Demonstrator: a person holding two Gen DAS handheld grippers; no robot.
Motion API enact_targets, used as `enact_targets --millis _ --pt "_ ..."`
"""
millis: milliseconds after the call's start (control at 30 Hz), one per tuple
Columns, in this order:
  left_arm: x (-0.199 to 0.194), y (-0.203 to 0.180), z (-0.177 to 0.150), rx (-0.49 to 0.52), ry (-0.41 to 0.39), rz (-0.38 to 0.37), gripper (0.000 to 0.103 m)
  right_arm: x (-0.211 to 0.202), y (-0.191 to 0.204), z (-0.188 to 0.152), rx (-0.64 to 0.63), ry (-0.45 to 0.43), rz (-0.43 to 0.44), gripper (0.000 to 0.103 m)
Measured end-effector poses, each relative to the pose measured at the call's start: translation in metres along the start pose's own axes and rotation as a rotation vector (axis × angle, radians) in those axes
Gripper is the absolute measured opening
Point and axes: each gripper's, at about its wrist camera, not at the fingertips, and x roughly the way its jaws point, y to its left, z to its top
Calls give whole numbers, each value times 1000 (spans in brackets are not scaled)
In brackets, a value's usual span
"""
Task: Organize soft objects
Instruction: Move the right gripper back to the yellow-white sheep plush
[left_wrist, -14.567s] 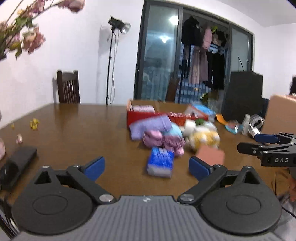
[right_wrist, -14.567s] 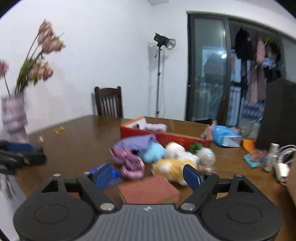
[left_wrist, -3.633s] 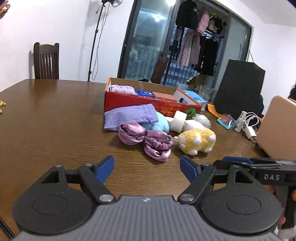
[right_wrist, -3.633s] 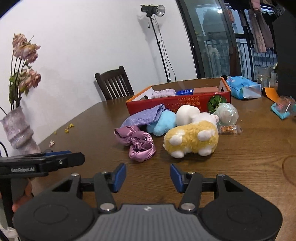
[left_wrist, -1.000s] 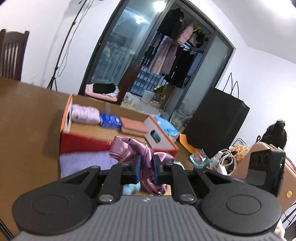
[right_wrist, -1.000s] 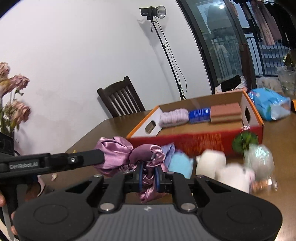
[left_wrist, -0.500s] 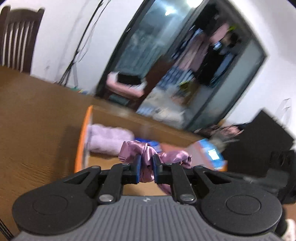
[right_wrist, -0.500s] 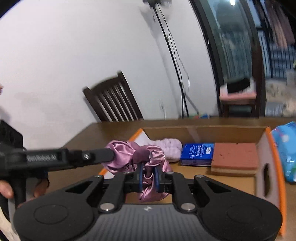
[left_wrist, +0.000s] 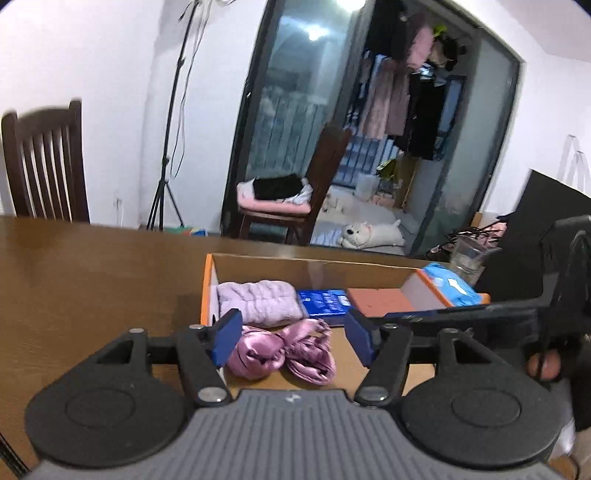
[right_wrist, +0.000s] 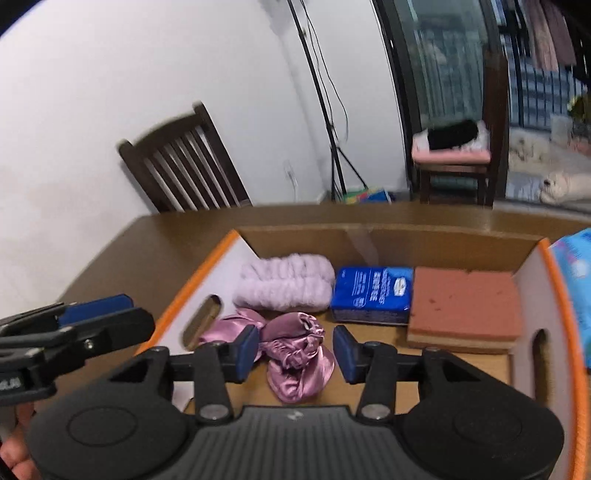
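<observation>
Jaws on both grippers stand apart — left gripper, right gripper — pink satin scrunchies lying loose inside the box.

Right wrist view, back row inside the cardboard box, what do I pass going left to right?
Fluffy lilac roll → blue packet → reddish-brown sponge block. The pink satin scrunchies lie nearer, in front of that row.

The room is lit softly from above, a lamp shines as a bright spot in the glass door, the chair looks smeared by blur, and straight lines bend near the dark rounded corners.
</observation>
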Motion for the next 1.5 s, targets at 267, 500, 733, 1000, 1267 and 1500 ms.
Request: enact_targets --millis 267,500,733,1000,1267,1500 --pt "-94 -39 -38 2 -92 -48 74 -119 11 -61 -17 -122 49 47" --pt "-147 -51 -90 -99 -125 -54 77 -193 39 -143 -95 -182 72 48" --pt "-187 -58 -161 -98 -88 -58 79 -227 61 -220 -126 -190 11 48" --pt "-223 -74 -220 -51 -64 -14 81 -249 64 -282 -87 -214 -93 48" --pt "-218 -89 -234 -39 -35 -63 81 -256 54 -301 -29 -224 -101 48" --pt "-180 -109 -210 -11 -23 -103 81 -236 25 -277 90 -264 -97 48"
